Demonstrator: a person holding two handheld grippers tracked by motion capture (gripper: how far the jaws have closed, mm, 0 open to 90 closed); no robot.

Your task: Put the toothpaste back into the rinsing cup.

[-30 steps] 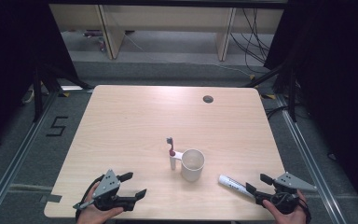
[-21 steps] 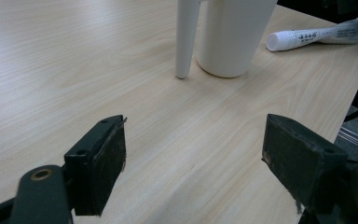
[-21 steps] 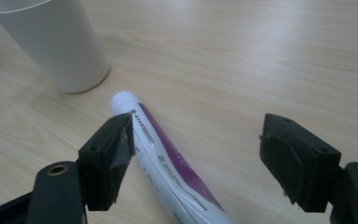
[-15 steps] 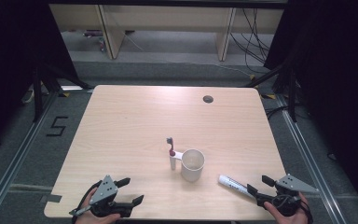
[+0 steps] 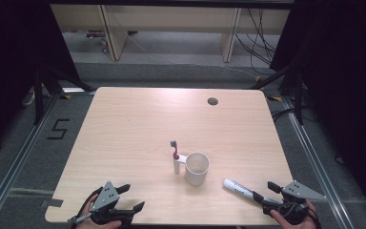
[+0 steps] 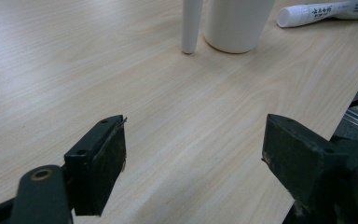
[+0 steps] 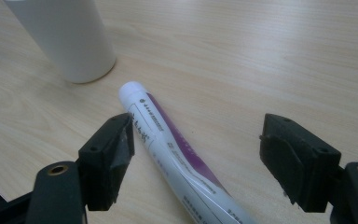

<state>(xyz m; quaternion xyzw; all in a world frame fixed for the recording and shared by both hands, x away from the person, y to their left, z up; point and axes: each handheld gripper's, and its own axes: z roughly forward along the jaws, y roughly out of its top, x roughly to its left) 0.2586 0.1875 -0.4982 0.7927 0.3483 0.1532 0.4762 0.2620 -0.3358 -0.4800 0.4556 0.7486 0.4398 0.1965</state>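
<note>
**Both grippers open at the near edge; tube lies between the right jaws**

The worktop (image 5: pixel 138 124) is pale wood with a small dark round hole (image 5: pixel 212 101) near its far right corner. A white cup (image 5: pixel 197 168) stands upright near the middle, towards the near side. A toothbrush (image 5: pixel 175 157) stands upright just beside the cup on its left, white handle down and bristle head up; whether the two touch cannot be told.

A white tube (image 7: pixel 175 148) with a purple stripe and printed lettering lies flat on the worktop to the right of the cup, its capped end pointing towards the cup and close to it but apart.

The right gripper (image 5: pixel 270 196) sits at the near right edge, held in a hand (image 5: pixel 293 217). Its jaws are spread wide, one on each side of the tube's rear part; the left jaw stands just beside the tube, the right jaw well clear of it. No pinch on the tube is seen.

The left gripper (image 5: pixel 128 199) sits at the near left edge, held in a hand (image 5: pixel 97 219). Its jaws are spread wide over bare wood, well apart from the cup and toothbrush, holding nothing.
</note>
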